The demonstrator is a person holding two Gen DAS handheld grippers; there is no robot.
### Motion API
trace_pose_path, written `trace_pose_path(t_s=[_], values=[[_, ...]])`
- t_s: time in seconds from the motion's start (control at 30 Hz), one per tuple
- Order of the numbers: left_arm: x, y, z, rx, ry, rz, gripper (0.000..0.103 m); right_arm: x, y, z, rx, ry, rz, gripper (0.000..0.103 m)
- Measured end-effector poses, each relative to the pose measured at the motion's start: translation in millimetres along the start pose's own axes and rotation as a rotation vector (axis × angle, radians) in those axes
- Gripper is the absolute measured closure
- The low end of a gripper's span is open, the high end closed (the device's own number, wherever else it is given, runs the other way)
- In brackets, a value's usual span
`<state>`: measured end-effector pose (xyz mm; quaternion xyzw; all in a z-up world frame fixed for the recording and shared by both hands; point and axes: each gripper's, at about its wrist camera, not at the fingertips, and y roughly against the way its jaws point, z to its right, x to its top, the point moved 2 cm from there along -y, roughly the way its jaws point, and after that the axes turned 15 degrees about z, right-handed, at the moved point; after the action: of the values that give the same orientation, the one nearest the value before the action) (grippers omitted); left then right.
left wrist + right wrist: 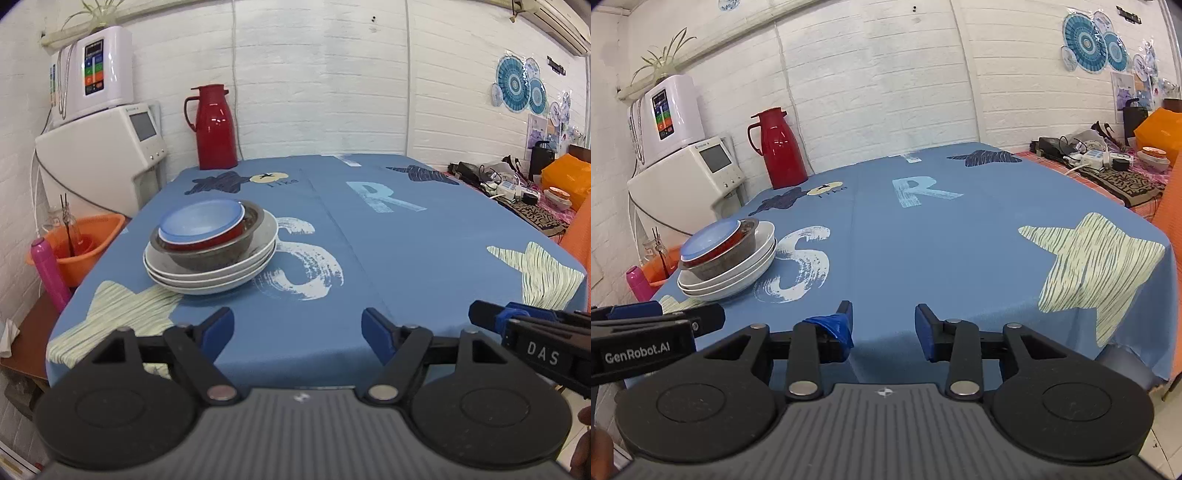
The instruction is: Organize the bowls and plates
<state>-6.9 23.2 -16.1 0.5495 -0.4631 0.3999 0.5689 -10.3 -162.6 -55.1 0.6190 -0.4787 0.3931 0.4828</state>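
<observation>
Beside the white S on the table sits the stack, probably heavy, rigid and breakable, best gripped by a rim, while both grippers hang open-jawed, empty.

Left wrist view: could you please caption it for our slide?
Open left gripper faces stacked plates and bowls on a blue tablecloth.

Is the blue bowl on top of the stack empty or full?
Empty. The left wrist view looks into the blue bowl and shows only its bare inside. It sits upright, nested in the red bowl.
</observation>
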Motion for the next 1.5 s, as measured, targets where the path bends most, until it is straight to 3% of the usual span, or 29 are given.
trace_pose_path(t_s=[0.33, 0.4, 0.53, 0.63, 0.87, 1.5], values=[[-8, -3, -7, 0.059, -0.012, -0.023, 0.024, -6, 3, -21, 0.023, 0.087, -0.014, 0.081], [-8, -1, -8, 0.063, -0.006, -0.015, 0.0, -7, 5, -23, 0.028, 0.097, -0.012, 0.08], [-4, 11, -8, 0.062, -0.001, 0.056, 0.001, -9, 9, -25, 0.041, 0.106, -0.009, 0.08], [-3, 11, -1, 0.08, -0.047, 0.055, 0.001, -10, 10, -26, 0.038, 0.105, -0.009, 0.079], [-7, 8, -3, 0.032, -0.007, 0.007, 0.001, -10, 12, -23, 0.035, 0.094, -0.005, 0.078], [-8, 12, -2, 0.047, -0.027, 0.019, 0.001, -14, 11, -27, 0.04, 0.095, -0.021, 0.076]])
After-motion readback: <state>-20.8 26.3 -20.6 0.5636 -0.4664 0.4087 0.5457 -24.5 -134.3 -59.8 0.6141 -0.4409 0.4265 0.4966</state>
